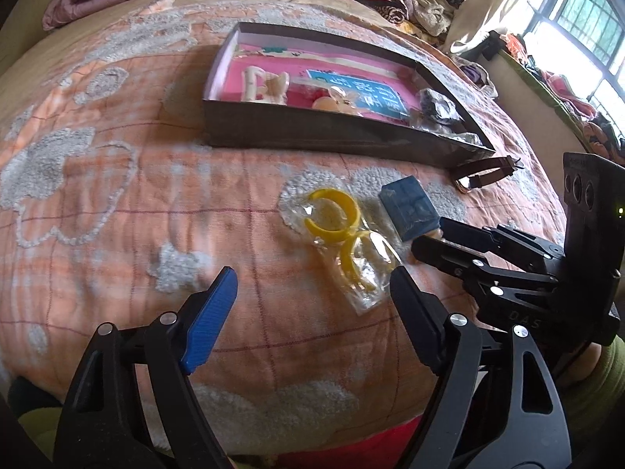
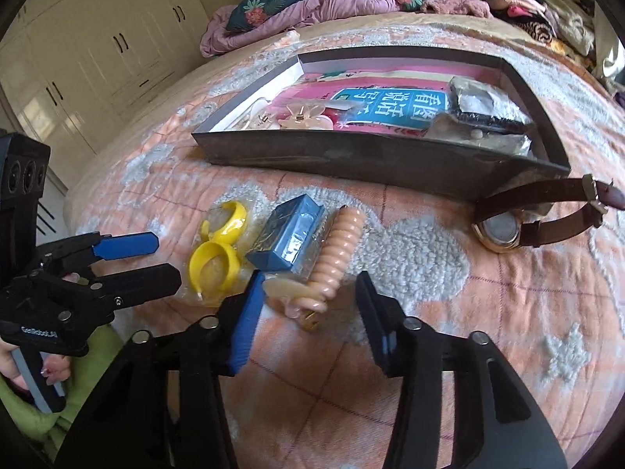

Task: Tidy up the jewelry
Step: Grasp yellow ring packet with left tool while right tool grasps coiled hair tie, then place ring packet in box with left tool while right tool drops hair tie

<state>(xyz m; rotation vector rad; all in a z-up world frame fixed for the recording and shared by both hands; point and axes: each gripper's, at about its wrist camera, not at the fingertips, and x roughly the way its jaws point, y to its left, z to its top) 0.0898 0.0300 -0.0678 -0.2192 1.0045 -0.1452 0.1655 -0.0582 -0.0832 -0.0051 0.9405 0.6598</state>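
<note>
Two yellow rings in a clear bag (image 1: 332,211) (image 2: 218,258) lie on the bedspread, just ahead of my left gripper (image 1: 314,277) (image 2: 164,260), which is open with nothing between its pads. Beside the rings sits a small blue box (image 1: 410,207) (image 2: 289,238). Right of that box lies a peach spiral hair clip (image 2: 340,250). My right gripper (image 2: 310,279) (image 1: 429,236) is open around the clip's near end; the left pad is close to it and the right pad stands apart. A brown-strap watch (image 2: 504,230) (image 1: 480,174) lies further right.
A shallow dark cardboard tray (image 1: 312,133) (image 2: 351,156) behind the items holds hair clips, a pink-and-blue book and bagged pieces. Crumpled clothes and bedding are piled at the far end of the bed. A person's hand and green sleeve (image 2: 43,383) hold the left gripper.
</note>
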